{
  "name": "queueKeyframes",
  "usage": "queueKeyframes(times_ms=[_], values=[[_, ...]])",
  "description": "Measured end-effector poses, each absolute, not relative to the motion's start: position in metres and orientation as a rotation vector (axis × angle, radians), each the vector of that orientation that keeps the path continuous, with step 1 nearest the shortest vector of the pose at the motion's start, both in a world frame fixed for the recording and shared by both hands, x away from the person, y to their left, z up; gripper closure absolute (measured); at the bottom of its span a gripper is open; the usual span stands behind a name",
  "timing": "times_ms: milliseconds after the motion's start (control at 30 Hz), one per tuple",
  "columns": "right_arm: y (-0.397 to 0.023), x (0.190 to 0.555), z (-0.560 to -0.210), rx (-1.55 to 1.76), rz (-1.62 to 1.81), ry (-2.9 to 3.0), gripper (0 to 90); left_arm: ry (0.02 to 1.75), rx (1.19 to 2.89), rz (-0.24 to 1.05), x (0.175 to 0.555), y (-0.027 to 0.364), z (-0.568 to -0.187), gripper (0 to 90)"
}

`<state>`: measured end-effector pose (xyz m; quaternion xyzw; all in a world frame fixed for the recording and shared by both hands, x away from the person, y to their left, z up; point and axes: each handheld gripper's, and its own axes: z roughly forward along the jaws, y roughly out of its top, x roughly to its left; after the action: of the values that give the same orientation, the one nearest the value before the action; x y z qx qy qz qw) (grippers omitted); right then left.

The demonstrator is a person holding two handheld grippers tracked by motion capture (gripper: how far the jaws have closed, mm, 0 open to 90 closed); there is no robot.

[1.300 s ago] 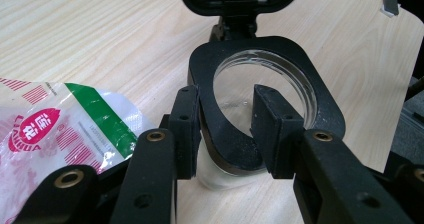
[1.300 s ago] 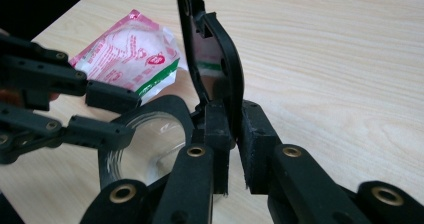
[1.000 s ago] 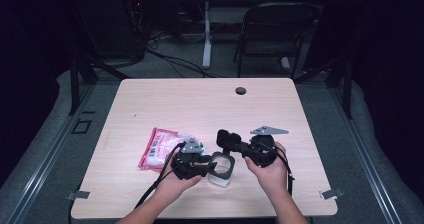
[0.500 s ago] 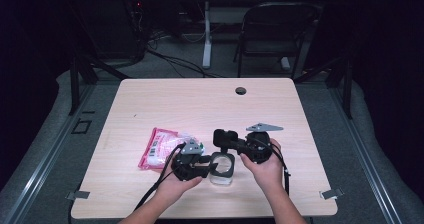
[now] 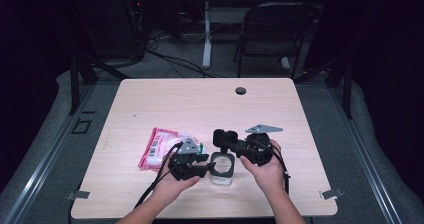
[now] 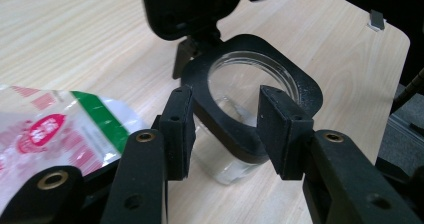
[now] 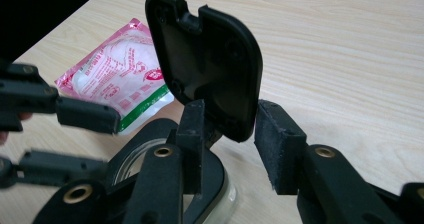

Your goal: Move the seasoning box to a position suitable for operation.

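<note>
Container [image 5: 221, 167] sits on the counter [image 5: 200, 104] near the front edge: clear glass jar with a black square collar and a hinged flip lid [image 5: 224, 138] standing up. Pink snack pouch [image 5: 159, 147] lies just left of it.

High view: left tool [image 5: 209, 169] at the jar's left side, right tool [image 5: 231, 145] at the raised lid. Looks like one steadies the jar while the other works the lid.

Left tool view: jaws have just been opening and straddle the collar [image 6: 250, 109]; pads look just off it, so no firm grip. The jar's empty interior shows here.

Right tool view: jaws have just been opening too; the lid edge [image 7: 210, 64] stands between them, right pad [image 7: 277, 144] clearly apart, so released. The lid's underside and hinge show here.
</note>
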<state>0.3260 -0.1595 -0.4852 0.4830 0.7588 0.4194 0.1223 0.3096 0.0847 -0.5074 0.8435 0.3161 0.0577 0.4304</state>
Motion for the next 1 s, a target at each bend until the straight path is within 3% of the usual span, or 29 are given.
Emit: queueKeyframes(times_ms=[400,733,1000], values=[[-0.169,0.300,-0.484,1.406,1.209,2.224,57.8,0.827,2.062,0.244,0.307,0.130,-0.499,56.6],[-0.171,0.281,-0.492,1.404,1.234,2.264,61.6,0.930,2.005,0.273,0.305,0.170,-0.510,56.5],[-0.178,0.273,-0.498,1.376,1.276,2.194,60.1,0.891,2.049,0.304,0.299,0.183,-0.530,52.3]])
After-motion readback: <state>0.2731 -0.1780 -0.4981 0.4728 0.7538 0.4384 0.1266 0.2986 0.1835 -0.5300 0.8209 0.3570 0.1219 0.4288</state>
